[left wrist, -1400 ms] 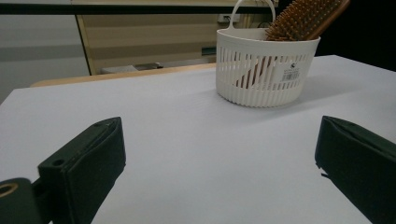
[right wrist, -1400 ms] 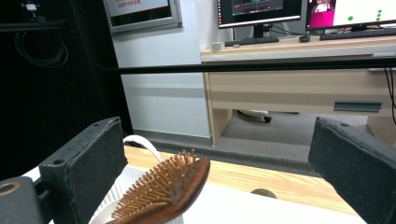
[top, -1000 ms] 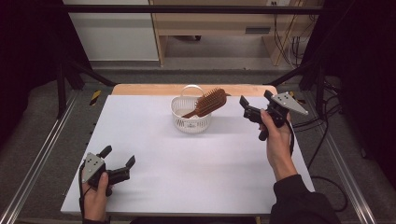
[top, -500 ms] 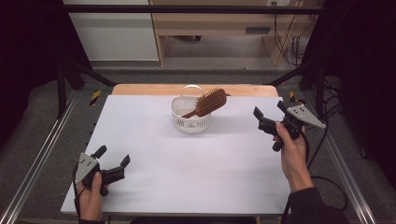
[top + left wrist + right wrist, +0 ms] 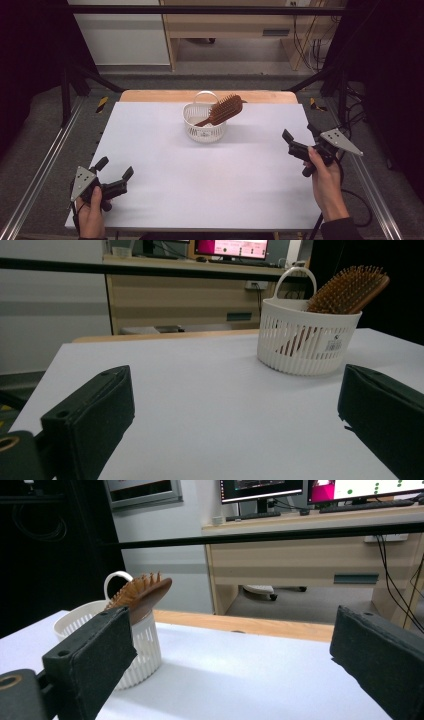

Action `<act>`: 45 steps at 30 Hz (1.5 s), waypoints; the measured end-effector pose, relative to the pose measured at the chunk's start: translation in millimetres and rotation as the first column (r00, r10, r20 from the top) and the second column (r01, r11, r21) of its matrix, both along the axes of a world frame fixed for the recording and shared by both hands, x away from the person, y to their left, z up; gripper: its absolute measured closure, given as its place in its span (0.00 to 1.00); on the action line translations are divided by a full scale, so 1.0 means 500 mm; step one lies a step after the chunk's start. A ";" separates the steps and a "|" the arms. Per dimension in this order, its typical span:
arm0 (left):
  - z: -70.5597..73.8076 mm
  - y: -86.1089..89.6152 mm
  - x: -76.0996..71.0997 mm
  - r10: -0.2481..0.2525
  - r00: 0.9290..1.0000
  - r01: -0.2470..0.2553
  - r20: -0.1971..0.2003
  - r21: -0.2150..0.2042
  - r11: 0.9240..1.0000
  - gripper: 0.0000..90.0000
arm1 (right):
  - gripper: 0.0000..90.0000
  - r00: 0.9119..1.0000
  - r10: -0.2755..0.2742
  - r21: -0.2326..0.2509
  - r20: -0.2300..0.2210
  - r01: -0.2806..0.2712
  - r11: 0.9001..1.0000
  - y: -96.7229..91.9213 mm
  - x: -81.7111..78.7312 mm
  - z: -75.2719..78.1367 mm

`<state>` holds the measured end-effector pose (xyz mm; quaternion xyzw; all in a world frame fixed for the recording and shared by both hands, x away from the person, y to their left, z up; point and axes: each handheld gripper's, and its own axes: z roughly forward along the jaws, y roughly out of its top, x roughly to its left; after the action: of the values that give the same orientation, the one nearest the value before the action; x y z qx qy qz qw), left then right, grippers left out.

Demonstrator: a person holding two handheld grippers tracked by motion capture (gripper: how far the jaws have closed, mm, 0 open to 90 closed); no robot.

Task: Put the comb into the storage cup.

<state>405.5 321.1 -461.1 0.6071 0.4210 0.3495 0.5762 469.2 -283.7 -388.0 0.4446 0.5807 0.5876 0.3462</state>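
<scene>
Brown wooden hairbrush point(image 5: 223, 109) is leaning in white slotted plastic basket point(image 5: 204, 127) at 12 o'clock. Left gripper point(image 5: 114, 174) (7 o'clock) & right gripper point(image 5: 299, 140) (3 o'clock) are hovering w/ jaws apart, empty.

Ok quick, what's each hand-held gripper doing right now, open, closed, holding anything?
Left hand-held gripper: open, holding nothing, near the table's front left corner.
Right hand-held gripper: open, holding nothing, right of the basket with the hairbrush.

- your left gripper point(image 5: 114, 173) sits low at your near left, jaws spread wide, empty.
- your right gripper point(image 5: 300, 140) is raised at your right, jaws wide apart, empty.
</scene>
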 end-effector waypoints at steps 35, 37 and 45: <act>-0.003 -0.002 -0.011 -0.023 1.000 0.023 0.017 0.011 1.000 0.02 | 0.05 0.995 0.088 -0.097 -0.043 -0.092 0.991 0.009 -0.079 -0.106; -0.003 -0.004 -0.011 -0.028 0.999 0.028 0.019 0.012 1.000 0.02 | 0.05 0.994 0.100 -0.104 -0.047 -0.105 0.989 0.013 -0.079 -0.111; -0.002 -0.012 -0.010 -0.051 0.998 0.051 0.024 0.026 0.998 0.02 | 0.05 0.990 0.131 -0.102 -0.049 -0.135 0.986 0.030 -0.080 -0.120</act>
<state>400.4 315.1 -462.3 0.6205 0.3936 0.3476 0.5825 429.4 -268.8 -448.0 0.3983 0.6464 0.5685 0.3168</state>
